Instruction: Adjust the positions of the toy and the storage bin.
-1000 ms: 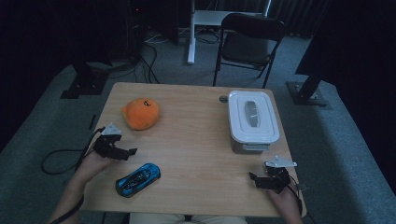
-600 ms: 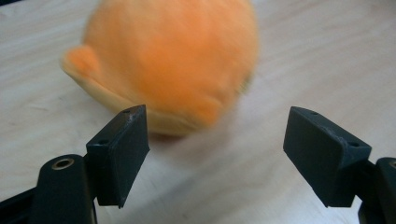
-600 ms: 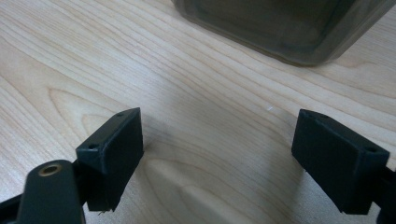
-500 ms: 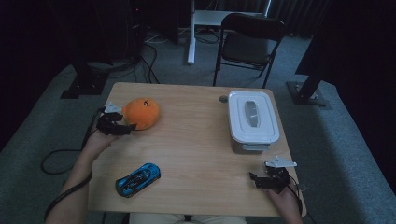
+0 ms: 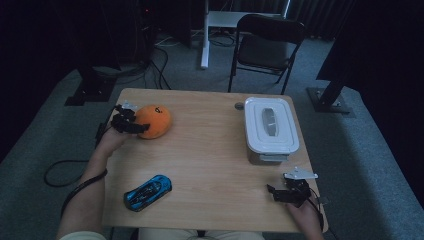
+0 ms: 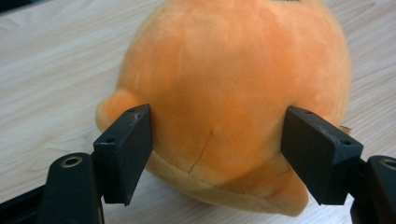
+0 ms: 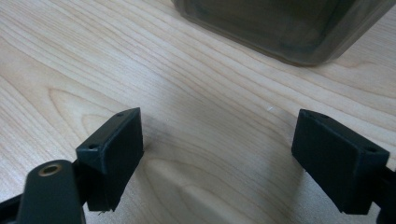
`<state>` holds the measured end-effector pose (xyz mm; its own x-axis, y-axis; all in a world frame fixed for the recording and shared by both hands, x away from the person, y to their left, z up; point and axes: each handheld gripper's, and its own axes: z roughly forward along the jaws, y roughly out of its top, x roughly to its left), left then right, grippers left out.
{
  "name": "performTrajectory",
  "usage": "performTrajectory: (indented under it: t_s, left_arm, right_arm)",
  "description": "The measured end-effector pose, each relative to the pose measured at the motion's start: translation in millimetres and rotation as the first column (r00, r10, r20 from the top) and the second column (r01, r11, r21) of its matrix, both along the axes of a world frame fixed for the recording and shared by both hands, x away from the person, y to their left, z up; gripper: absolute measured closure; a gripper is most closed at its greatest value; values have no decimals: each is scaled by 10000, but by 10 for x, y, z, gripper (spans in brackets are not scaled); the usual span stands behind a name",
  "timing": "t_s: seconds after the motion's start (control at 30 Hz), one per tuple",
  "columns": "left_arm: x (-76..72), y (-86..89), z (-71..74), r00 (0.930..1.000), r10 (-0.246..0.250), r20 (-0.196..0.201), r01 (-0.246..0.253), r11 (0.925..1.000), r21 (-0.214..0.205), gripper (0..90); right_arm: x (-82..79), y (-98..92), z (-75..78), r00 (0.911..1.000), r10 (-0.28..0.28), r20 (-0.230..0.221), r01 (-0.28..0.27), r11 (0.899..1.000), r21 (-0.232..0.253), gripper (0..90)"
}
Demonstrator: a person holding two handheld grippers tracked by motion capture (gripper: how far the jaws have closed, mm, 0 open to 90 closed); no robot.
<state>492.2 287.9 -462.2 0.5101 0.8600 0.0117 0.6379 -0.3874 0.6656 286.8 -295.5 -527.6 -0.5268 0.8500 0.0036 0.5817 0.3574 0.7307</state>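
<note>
An orange plush toy (image 5: 154, 121) lies on the wooden table (image 5: 210, 160) at its far left. My left gripper (image 5: 136, 125) reaches it from the left side. In the left gripper view the plush toy (image 6: 233, 79) sits between the two black pads (image 6: 128, 149), which touch its flanks on both sides; the jaws have just been closing on it. My right gripper (image 5: 272, 193) rests near the table's front right corner, open, with bare wood between its jaws (image 7: 217, 158).
A white lidded box (image 5: 270, 129) stands at the right, just beyond the right gripper, and its base (image 7: 285, 28) shows in the right gripper view. A blue toy car (image 5: 148, 192) lies near the front left. A small grey disc (image 5: 239, 106) lies left of the box. A folding chair (image 5: 267, 47) stands behind the table.
My left gripper has moved away from the toy car toward the far left and come up against the orange plush toy, its jaws now around it. The right gripper has stayed put.
</note>
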Motion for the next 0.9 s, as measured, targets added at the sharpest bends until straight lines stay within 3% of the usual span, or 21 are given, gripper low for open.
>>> performTrajectory:
  t_s: [0.07, 0.2, 0.4, 0.5, 0.53, 0.6, 0.63, 0.67, 0.77, 0.9]
  left_arm:
    - [26, -14, -29, 9999, -109, -132, 108, 9999, -83, 281]
    - [12, -76, -80, 9998, -144, -142, 147, 9997, 186, 362]
    - [-106, -115, -59, 9995, -217, 250, 204, 9985, 512, 640]
    - [-181, -159, -13, 9988, 34, 487, -64, 9980, 629, 702]
    - [-204, -175, 6, 9977, 365, 563, -403, 9969, 671, 709]
    - [-264, -198, 41, 9950, 779, 632, -803, 9961, 363, 724]
    - [-294, -202, 59, 9952, 835, 508, -853, 9957, 351, 728]
    - [-342, -208, 81, 9933, 930, 688, -957, 9947, 377, 737]
    - [-431, -194, 134, 9925, 1059, 612, -1082, 9935, 350, 746]
    - [-717, -152, 238, 9914, 1143, 642, -1177, 9916, 529, 751]
  right_arm:
    - [0, 0, 0, 10000, -1, 1, 1, 10000, 1, 162]
    - [1, -1, 0, 10000, -30, 7, 30, 10000, -7, 162]
    - [1, -2, 0, 10000, -39, 11, 39, 10000, -10, 162]
    - [1, -2, 0, 10000, -42, 12, 42, 10000, -8, 162]
    - [1, -2, 0, 10000, -47, 11, 47, 10000, -7, 163]
    - [1, -3, 0, 10000, -48, 14, 48, 10000, -8, 163]
    - [1, -3, 0, 10000, -49, 15, 49, 10000, -10, 163]
    - [1, -2, 0, 10000, -52, 12, 52, 10000, -8, 163]
    - [1, -3, 0, 10000, -51, 14, 51, 10000, -9, 163]
    - [1, -3, 0, 10000, -50, 15, 50, 10000, -9, 163]
